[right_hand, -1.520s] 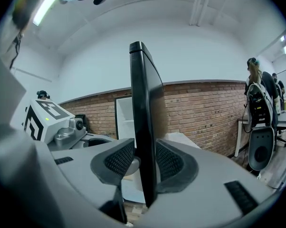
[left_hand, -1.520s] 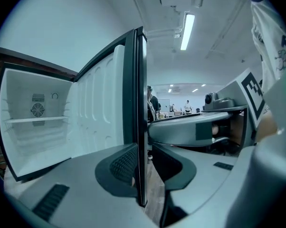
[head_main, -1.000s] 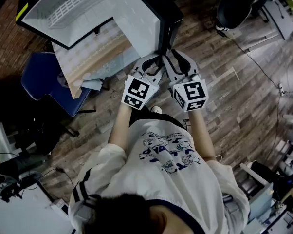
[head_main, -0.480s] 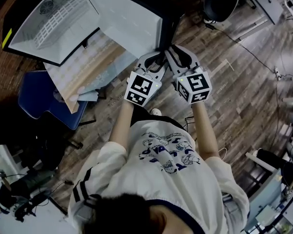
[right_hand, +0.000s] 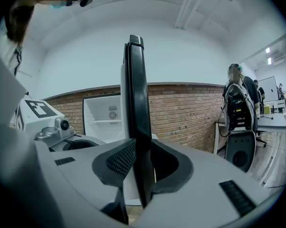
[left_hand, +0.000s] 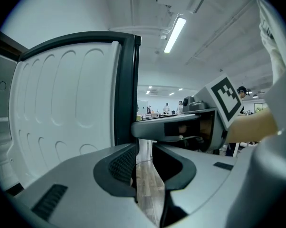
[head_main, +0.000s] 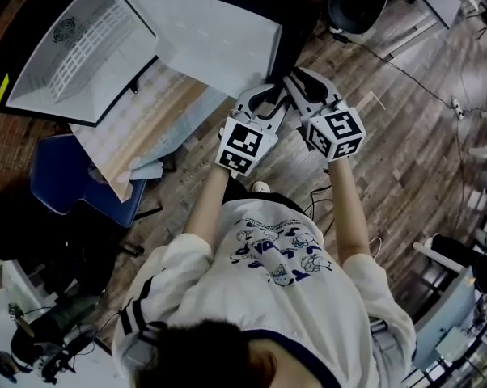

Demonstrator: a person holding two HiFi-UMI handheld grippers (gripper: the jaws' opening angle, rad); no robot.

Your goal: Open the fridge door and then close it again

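The fridge door [head_main: 219, 39] stands wide open off the fridge cabinet [head_main: 74, 47]. Over the last second its free edge travels sideways with both grippers, probably the opening swing nearing its end, with closing yet to come. The right gripper [right_hand: 142, 167] clamps that edge, far from the cabinet. The left gripper [left_hand: 144, 165], closed and empty, sits alongside.

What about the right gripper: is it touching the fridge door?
Touching. The right gripper view shows the right gripper with its jaws closed on the dark edge of the fridge door, which runs down between them.
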